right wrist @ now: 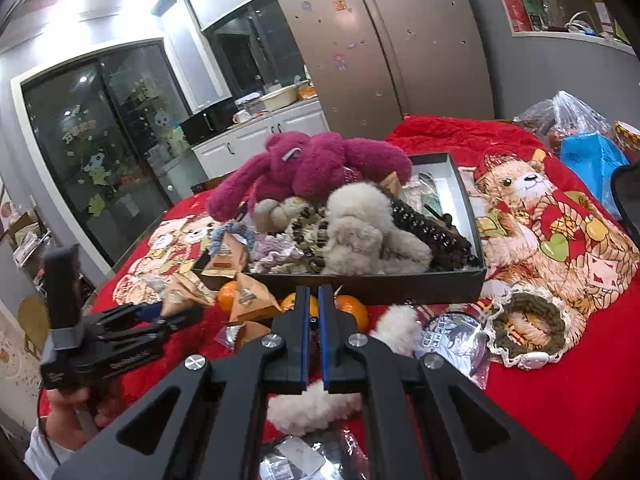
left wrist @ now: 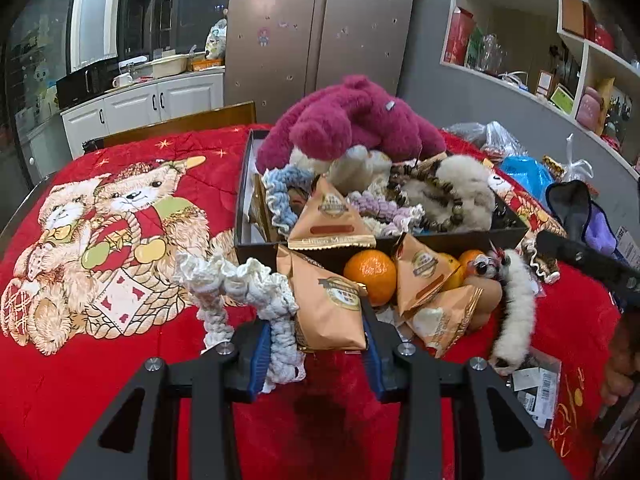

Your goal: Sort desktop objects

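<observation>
Quilt (left wrist: 100, 380) in red, printed with teddy bears, covers the table, and on its left half little lies. Further right the left gripper (left wrist: 316, 344) has its jaws drawn narrow on a white knitted scrunchie (left wrist: 256, 300) and a tan snack packet (left wrist: 328, 300), both pinched between the blue pads. Beyond them stands the dark box (left wrist: 452, 238), heaped with a magenta plush toy (left wrist: 352, 116), hair ties and beads; oranges (left wrist: 370, 276) and more packets crowd its near wall. Furthest right, the right gripper (right wrist: 314, 320) is clamped tight, a white fluffy band (right wrist: 316, 404) trailing beneath it and seemingly caught between its pads. This looks like a pick-up step; next, each catch probably needs carrying over the box wall and releasing inside.
</observation>
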